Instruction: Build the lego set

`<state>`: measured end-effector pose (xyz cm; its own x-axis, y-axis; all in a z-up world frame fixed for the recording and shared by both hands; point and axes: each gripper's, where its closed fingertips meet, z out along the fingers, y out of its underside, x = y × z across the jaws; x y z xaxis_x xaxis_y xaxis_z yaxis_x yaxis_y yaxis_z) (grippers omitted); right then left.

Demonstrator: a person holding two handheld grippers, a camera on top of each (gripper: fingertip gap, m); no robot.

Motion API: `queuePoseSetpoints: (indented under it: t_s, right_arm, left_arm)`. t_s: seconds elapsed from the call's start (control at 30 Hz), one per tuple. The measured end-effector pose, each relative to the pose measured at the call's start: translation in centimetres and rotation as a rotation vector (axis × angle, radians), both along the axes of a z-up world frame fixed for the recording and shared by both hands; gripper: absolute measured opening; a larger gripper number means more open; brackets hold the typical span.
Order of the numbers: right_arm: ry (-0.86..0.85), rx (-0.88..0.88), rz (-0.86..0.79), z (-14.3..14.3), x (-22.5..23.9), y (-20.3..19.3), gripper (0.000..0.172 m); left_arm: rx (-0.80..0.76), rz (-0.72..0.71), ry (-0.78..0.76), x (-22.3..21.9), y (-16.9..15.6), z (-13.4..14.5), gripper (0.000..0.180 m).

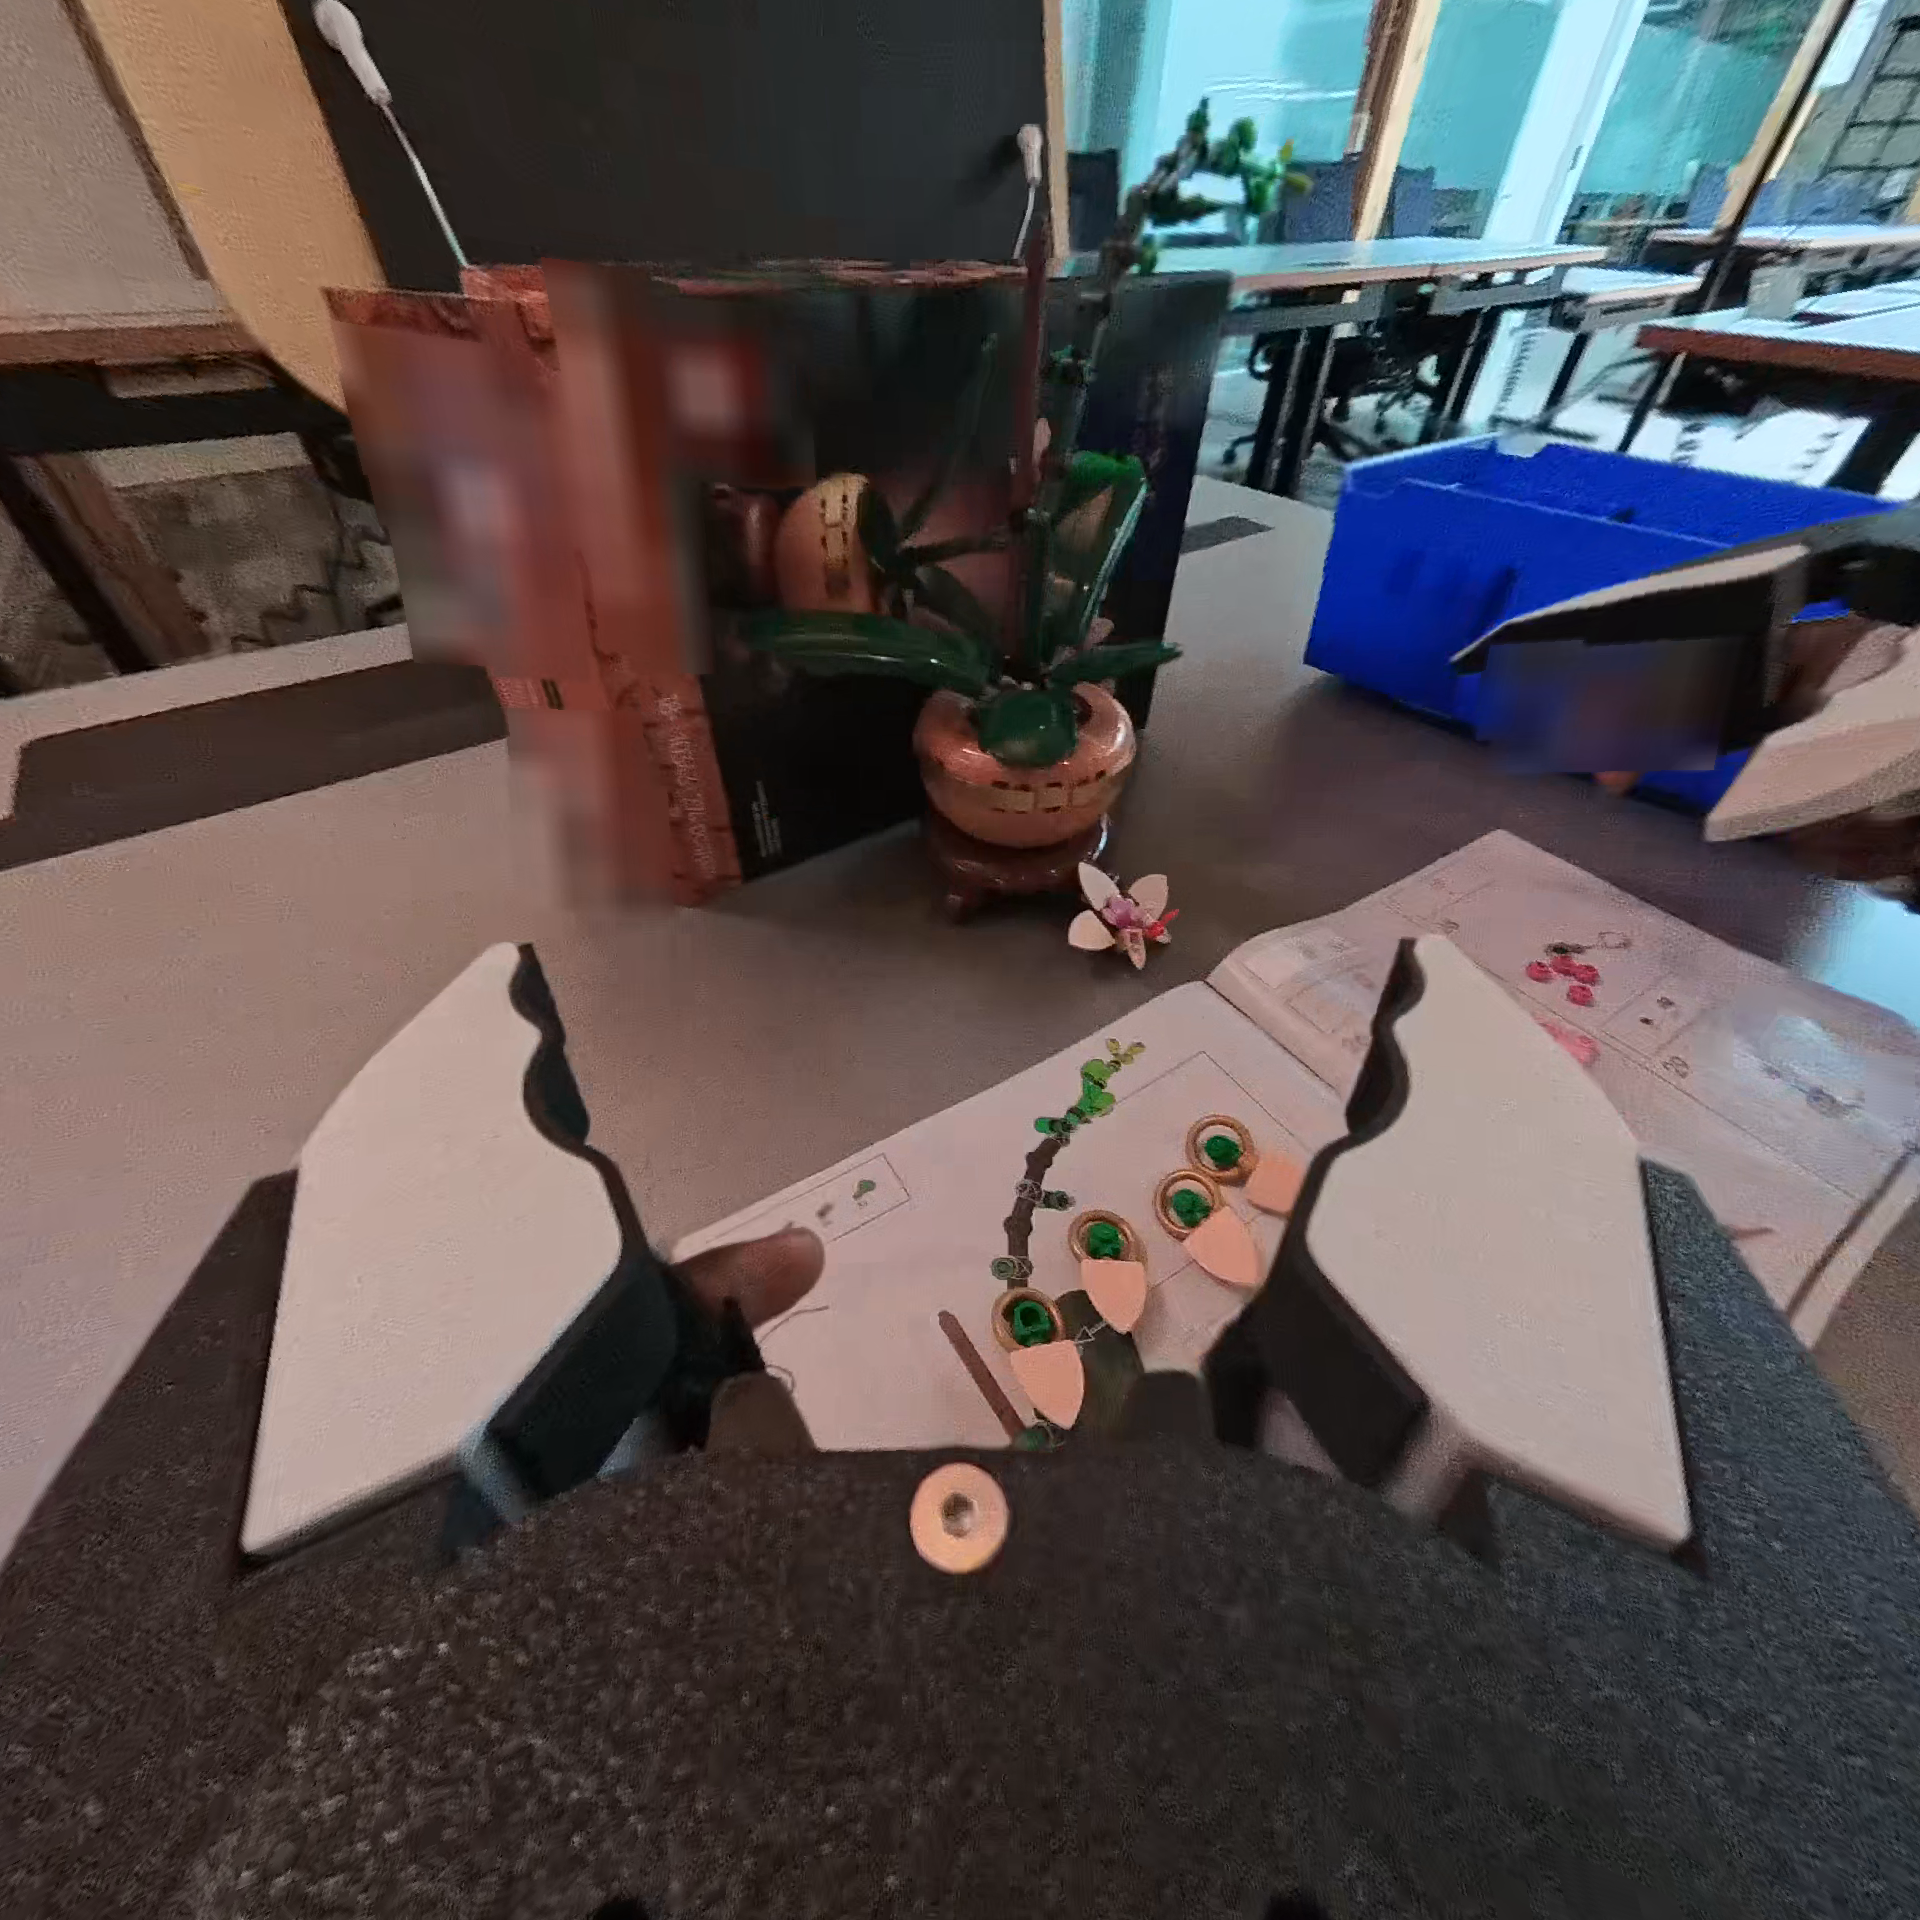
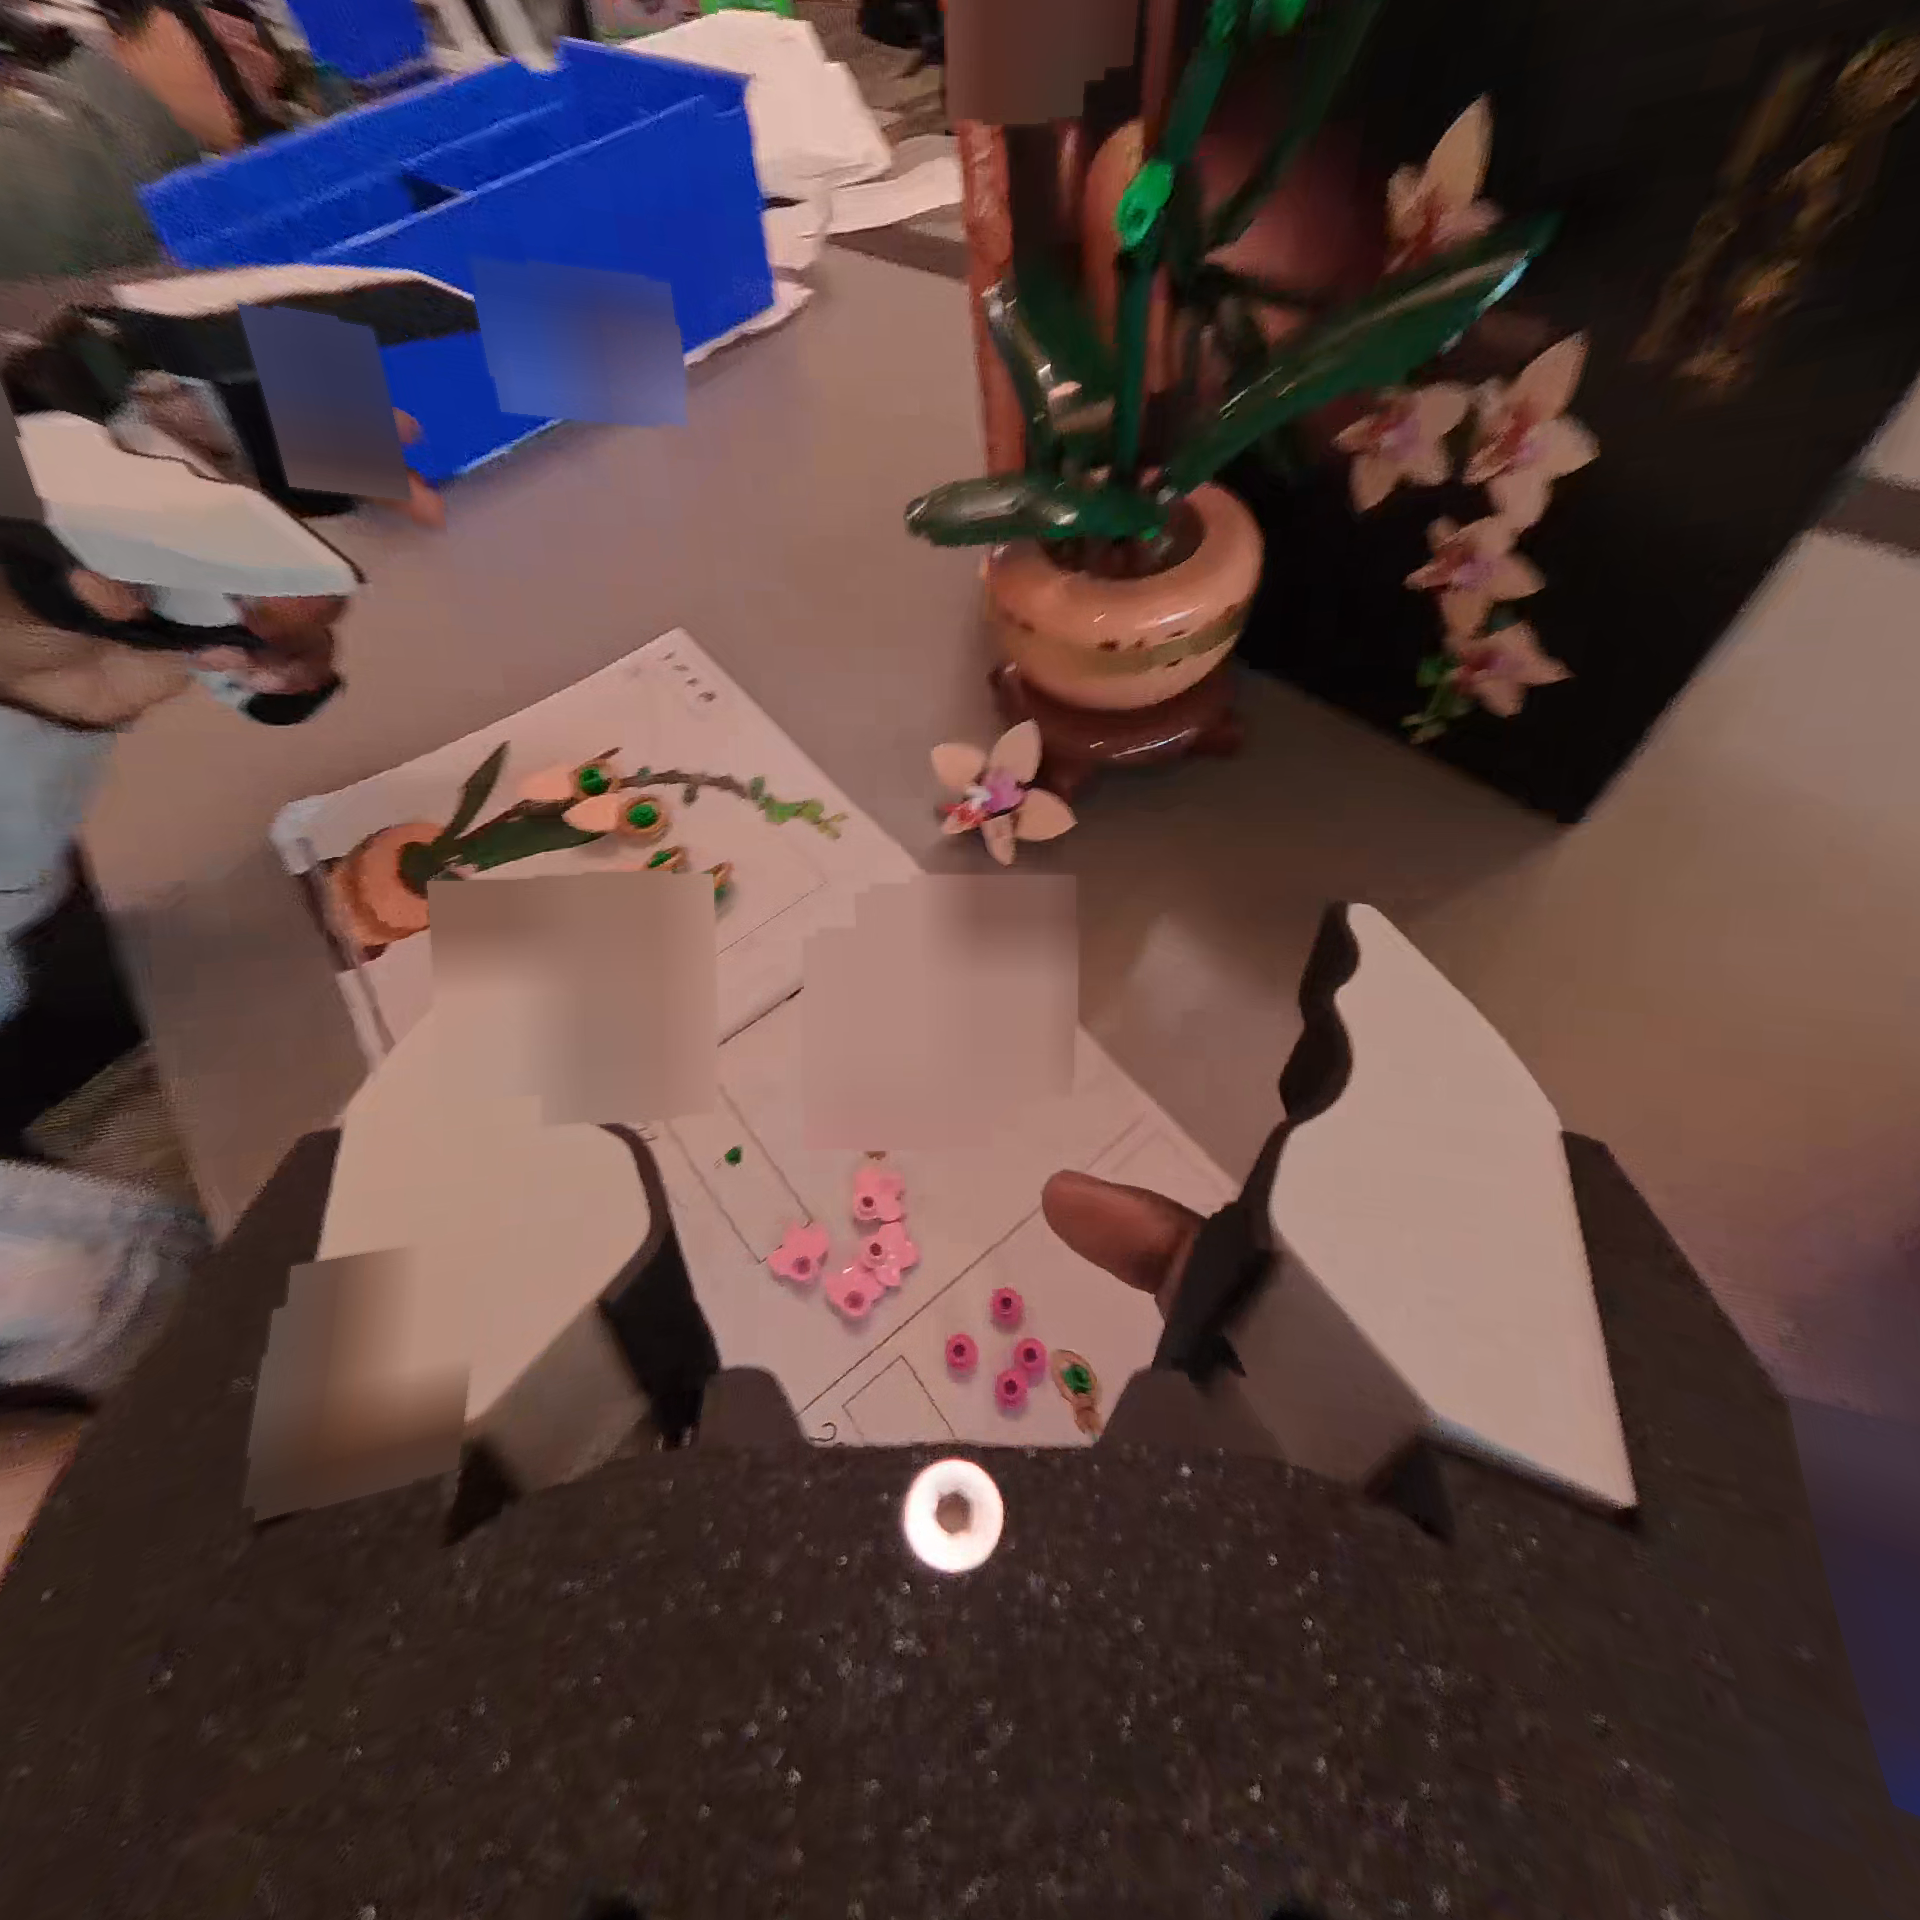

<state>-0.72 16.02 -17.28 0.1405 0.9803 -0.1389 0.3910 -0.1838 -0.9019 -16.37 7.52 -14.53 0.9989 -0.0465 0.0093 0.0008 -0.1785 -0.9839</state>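
Both grippers have jaws wide apart, nothing between the pads

Left gripper: hovers over the open instruction booklet, which lies flat under and just past its fingertips, printed plant diagram showing between the jaws. Grey table bare under the left finger

Right gripper: over the same booklet's other page; left fingertip is masked by a blur patch, right one is clear and well off anything. Pink shapes between the jaws look like print on the page, can't tell for sure

Ahead of both jaws, just past the booklet edge: small loose brick-built orchid flower, lying on the table, touching or just beside the foot of the potted brick orchid. Judgement: flower is light, rigid plastic, petals clip on and will likely pop off if squeezed flat — take it across the thicker centre, light pinch. Slick surface, could squirt out

Behind the pot: product box standing upright. Further right of the left jaws: blue bin
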Motion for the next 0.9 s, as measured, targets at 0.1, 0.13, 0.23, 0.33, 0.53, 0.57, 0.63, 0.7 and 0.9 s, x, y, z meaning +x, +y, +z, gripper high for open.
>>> queuePoseSetpoints:
  t_s: [0.1,0.13,0.23,0.33,0.53,0.57,0.63,0.7,0.9]
  right_arm:
    - [0.077,-0.069,0.012,0.2,-0.5,0.3,0.127]
    - [0.124,-0.064,0.039,0.8,-0.6,0.1,0.114]
    - [0.238,0.021,0.072,1.7,-0.4,-0.4,0.03]
    - [0.164,0.143,0.041,0.1,-0.1,0.7,0.0]
    - [0.167,0.133,0.151,-0.3,-0.7,-1.0,0.005]
    - [0.175,0.151,0.159,-0.2,-0.8,-1.1,0.027]
    - [0.176,0.188,0.154,-0.1,-0.9,-1.1,0.063]
    - [0.199,0.235,0.179,0.3,-1.0,-1.6,0.063]
    - [0.242,0.192,0.292,1.4,-1.0,-3.7,0.0]
  left_arm:
    - [0.117,-0.069,-0.035,0.7,-0.1,-0.2,0.116]
    - [0.176,-0.075,-0.039,0.8,-0.2,0.2,0.102]
    - [0.374,-0.051,0.034,0.3,-1.2,2.0,0.031]
    - [0.428,0.015,0.049,-1.1,-2.4,2.9,0.0]
    - [0.235,-0.133,-0.108,-0.4,-2.1,1.5,0.07]
    - [0.187,-0.139,-0.099,-0.4,-1.9,0.9,0.091]
    - [0.136,-0.156,-0.027,-0.1,-2.0,0.2,0.101]
    - [0.132,-0.161,0.042,0.0,-2.2,0.0,0.095]
    - [0.071,-0.258,0.129,1.2,-3.7,0.2,0.0]
